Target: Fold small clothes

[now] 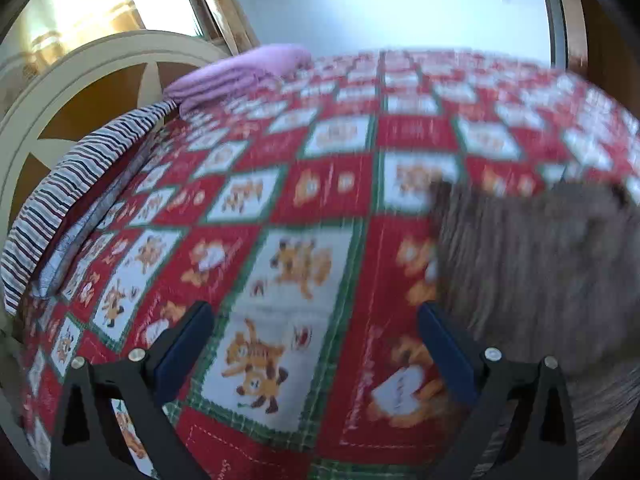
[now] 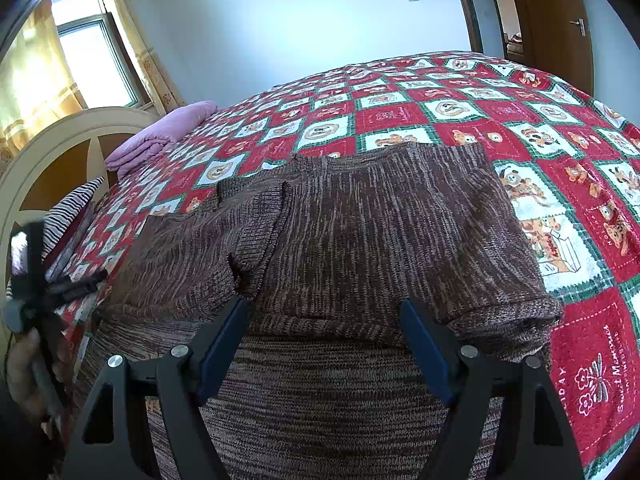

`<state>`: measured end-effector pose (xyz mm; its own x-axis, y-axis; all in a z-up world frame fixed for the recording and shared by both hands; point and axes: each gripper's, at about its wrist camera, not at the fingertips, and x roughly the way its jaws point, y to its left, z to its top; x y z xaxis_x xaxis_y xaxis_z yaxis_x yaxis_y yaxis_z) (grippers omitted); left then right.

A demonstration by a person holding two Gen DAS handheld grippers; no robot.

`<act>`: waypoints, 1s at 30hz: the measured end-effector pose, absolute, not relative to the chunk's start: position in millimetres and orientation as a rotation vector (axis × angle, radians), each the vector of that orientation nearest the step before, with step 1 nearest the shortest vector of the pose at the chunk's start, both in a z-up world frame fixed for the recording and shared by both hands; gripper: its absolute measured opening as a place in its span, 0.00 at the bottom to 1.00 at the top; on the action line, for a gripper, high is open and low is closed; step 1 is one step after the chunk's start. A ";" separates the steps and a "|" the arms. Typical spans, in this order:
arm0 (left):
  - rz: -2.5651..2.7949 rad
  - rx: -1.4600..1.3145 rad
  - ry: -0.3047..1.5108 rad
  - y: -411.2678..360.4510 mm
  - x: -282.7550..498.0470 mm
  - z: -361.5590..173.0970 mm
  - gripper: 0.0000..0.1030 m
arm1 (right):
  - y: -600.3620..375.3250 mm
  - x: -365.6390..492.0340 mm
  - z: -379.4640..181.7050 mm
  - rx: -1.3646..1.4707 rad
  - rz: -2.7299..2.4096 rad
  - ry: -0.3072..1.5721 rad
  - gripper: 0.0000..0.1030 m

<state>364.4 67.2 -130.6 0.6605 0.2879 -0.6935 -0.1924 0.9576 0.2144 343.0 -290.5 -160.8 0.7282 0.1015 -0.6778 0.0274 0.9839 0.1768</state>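
A brown marled knit sweater (image 2: 360,232) lies on the bed, partly folded, with a sleeve laid over its body. In the right wrist view my right gripper (image 2: 324,312) is open and empty, just above the sweater's near fold. In the left wrist view my left gripper (image 1: 316,316) is open and empty over bare quilt, with the sweater (image 1: 540,264) to its right, blurred. The left gripper also shows at the left edge of the right wrist view (image 2: 36,276), held in a hand.
The bed has a red, white and green bear-print quilt (image 2: 500,112). A folded purple blanket (image 1: 240,76) and a striped pillow (image 1: 68,188) lie by the cream headboard (image 1: 92,56). A window (image 2: 92,52) is at the left, a door (image 2: 560,20) at the right.
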 end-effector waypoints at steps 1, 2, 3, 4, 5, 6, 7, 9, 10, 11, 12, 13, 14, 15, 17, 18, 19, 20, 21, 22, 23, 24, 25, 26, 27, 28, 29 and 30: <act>0.269 0.112 0.783 65.5 364.9 -122.5 1.00 | -290.7 343.1 -160.8 0.179 0.041 0.756 0.77; 0.248 0.096 0.768 61.4 365.5 -115.5 1.00 | -290.7 342.7 -160.8 0.179 0.041 0.755 0.77; 0.217 0.094 0.763 54.7 368.4 -111.7 1.00 | -290.7 342.6 -160.9 0.178 0.040 0.755 0.77; 0.201 0.111 0.767 47.6 373.2 -111.6 1.00 | -290.8 342.7 -160.9 0.179 0.040 0.756 0.77; 0.195 0.137 0.771 39.9 377.9 -113.2 1.00 | -291.0 342.7 -160.8 0.179 0.041 0.756 0.77; 0.195 0.173 0.772 28.7 384.0 -117.8 1.00 | -291.2 342.7 -160.7 0.180 0.041 0.756 0.77; 0.193 0.196 0.780 21.9 387.9 -121.5 1.00 | -291.2 342.6 -160.5 0.180 0.041 0.756 0.78; 0.211 0.258 0.816 10.1 399.3 -135.4 1.00 | -291.2 342.8 -160.5 0.182 0.042 0.755 0.78; 0.250 0.303 0.831 7.6 405.8 -145.0 1.00 | -291.4 343.1 -161.1 0.184 0.044 0.754 0.78; 0.303 0.341 0.843 10.0 412.0 -155.7 1.00 | -292.0 343.1 -161.3 0.187 0.046 0.754 0.78; 0.305 0.324 0.853 15.9 413.8 -159.5 1.00 | -292.7 343.0 -161.5 0.190 0.048 0.754 0.78; 0.295 0.284 0.861 23.3 413.7 -160.5 1.00 | -292.9 343.0 -161.8 0.193 0.050 0.754 0.78; 0.303 0.276 0.862 26.9 412.6 -160.4 1.00 | -293.2 343.0 -162.1 0.195 0.051 0.754 0.78; 0.341 0.306 0.850 28.2 410.8 -162.1 1.00 | -293.2 343.4 -162.4 0.196 0.053 0.754 0.78; 0.366 0.301 0.841 32.8 407.7 -164.6 1.00 | -293.8 343.8 -162.9 0.199 0.057 0.754 0.78; 0.357 0.281 0.841 36.1 407.0 -163.5 1.00 | -294.3 343.6 -162.7 0.201 0.059 0.752 0.79; 0.354 0.281 0.843 35.1 406.7 -163.3 1.00 | -294.7 343.3 -162.4 0.205 0.062 0.750 0.79; 0.354 0.283 0.841 34.6 406.3 -162.9 1.00 | -294.9 343.3 -162.3 0.206 0.063 0.750 0.79; 0.354 0.287 0.838 33.1 405.9 -162.6 1.00 | -295.4 343.4 -162.3 0.209 0.065 0.750 0.79; 0.353 0.289 0.834 32.2 405.3 -162.5 1.00 | -296.2 342.8 -161.5 0.214 0.068 0.748 0.79; 0.346 0.279 0.834 33.3 404.7 -161.4 1.00 | -298.1 340.9 -159.5 0.223 0.071 0.740 0.79; 0.336 0.264 0.838 35.5 404.5 -159.9 1.00 | -298.9 339.1 -157.0 0.227 0.071 0.736 0.79; 0.320 0.241 0.849 39.5 405.3 -158.5 1.00 | -300.3 336.2 -154.4 0.228 0.067 0.739 0.79; 0.308 0.217 0.857 43.5 404.5 -156.3 1.00 | -300.7 333.9 -153.0 0.221 0.060 0.747 0.79; 0.301 0.191 0.860 49.0 401.3 -152.6 1.00 | -301.0 329.5 -151.3 0.198 0.042 0.757 0.79; 0.302 0.183 0.857 52.0 399.0 -151.2 1.00 | -301.0 327.0 -150.7 0.179 0.028 0.760 0.79; 0.308 0.178 0.857 55.3 394.5 -149.5 1.00 | -302.3 324.1 -150.5 0.164 0.013 0.768 0.79; 0.308 0.172 0.855 57.1 390.5 -148.3 1.00 | -305.2 323.0 -152.1 0.151 0.000 0.792 0.79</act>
